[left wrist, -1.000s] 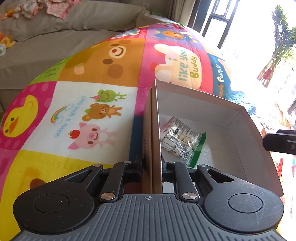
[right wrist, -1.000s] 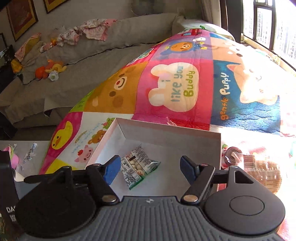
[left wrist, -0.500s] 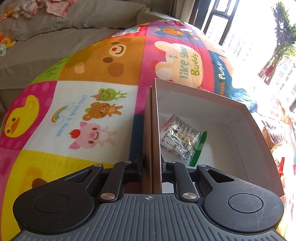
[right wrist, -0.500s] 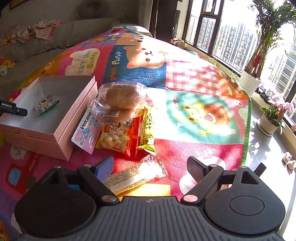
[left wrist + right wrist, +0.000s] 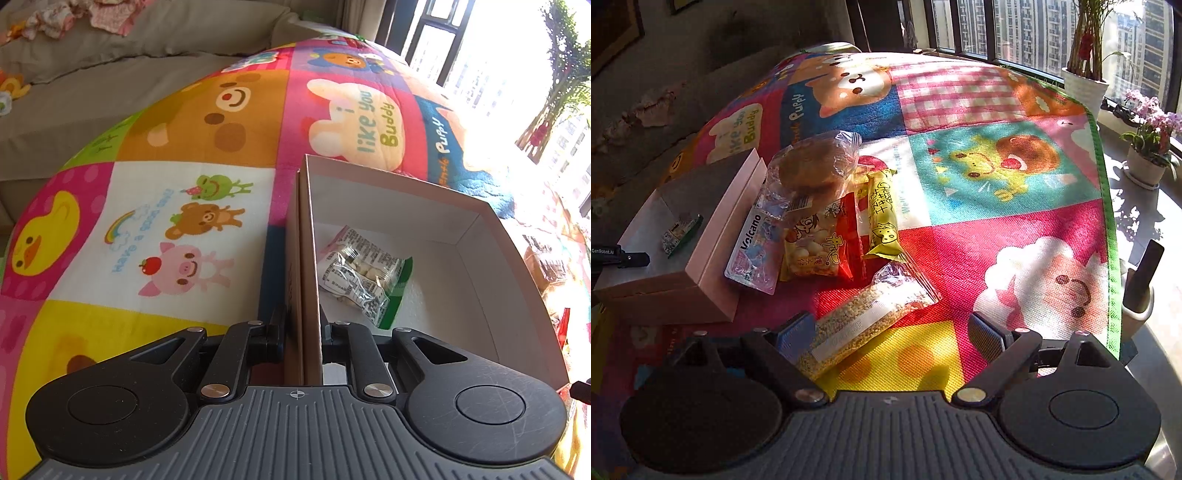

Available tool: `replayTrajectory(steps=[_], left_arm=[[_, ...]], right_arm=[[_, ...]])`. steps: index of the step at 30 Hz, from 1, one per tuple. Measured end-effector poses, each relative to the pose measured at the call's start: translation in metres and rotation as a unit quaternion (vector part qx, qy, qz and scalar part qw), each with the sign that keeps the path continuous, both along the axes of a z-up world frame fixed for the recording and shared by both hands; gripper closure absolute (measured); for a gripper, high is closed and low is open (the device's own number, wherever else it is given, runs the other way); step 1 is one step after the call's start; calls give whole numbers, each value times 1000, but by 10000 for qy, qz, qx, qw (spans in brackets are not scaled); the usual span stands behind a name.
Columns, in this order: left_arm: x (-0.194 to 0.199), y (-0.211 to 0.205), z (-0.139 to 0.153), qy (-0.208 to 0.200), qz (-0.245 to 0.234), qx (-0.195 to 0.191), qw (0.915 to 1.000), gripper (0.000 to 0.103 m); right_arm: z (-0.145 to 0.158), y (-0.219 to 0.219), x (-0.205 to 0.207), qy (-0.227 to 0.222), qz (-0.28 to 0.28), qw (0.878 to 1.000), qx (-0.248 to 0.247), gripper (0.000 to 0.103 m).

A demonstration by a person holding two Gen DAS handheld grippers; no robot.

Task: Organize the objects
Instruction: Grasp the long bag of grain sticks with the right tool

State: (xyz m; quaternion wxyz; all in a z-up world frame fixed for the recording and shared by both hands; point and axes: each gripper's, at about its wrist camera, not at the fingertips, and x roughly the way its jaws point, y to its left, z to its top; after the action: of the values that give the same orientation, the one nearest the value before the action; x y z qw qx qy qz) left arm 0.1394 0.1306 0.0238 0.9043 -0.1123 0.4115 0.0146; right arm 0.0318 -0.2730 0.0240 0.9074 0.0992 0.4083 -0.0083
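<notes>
Since a second ago the right hand-held gripper (image 5: pixel 892 334) has swung away from the box (image 5: pixel 713 236) to the snacks beside it on the play mat (image 5: pixel 997 236); its fingers stand apart, the left one touching a clear bag of grains (image 5: pixel 864 321). The left hand-held gripper (image 5: pixel 303 332) has not shifted and stays clamped on the box's near wall (image 5: pixel 308 266). One small snack packet (image 5: pixel 364 277) lies inside the box. A bagged bun (image 5: pixel 816 166), a red packet (image 5: pixel 820 247) and a yellow cheese stick (image 5: pixel 884 218) crowd against the box's side, with flower pots (image 5: pixel 1145 166) beyond the mat.
</notes>
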Motion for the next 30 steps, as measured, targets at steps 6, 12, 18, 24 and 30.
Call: replayTrajectory(steps=[6, 12, 18, 24, 30], left_arm=[[-1, -1, 1, 1, 8, 26, 10000, 88], [-1, -3, 1, -13, 27, 54, 10000, 88], [-1, -4, 2, -28, 29, 56, 10000, 88], [1, -5, 1, -40, 22, 61, 10000, 88], [1, -7, 1, -30, -49, 111, 9999, 88]], right_arm=[[-8, 15, 24, 22, 95, 9999, -106, 36], [-3, 37, 0, 18, 783, 9958, -483, 55], [0, 72, -42, -301, 1550, 9765, -1467, 55], [5, 63, -47, -69, 1305, 9871, -922, 42], [-5, 77, -46, 105, 1320, 9880, -797, 55]])
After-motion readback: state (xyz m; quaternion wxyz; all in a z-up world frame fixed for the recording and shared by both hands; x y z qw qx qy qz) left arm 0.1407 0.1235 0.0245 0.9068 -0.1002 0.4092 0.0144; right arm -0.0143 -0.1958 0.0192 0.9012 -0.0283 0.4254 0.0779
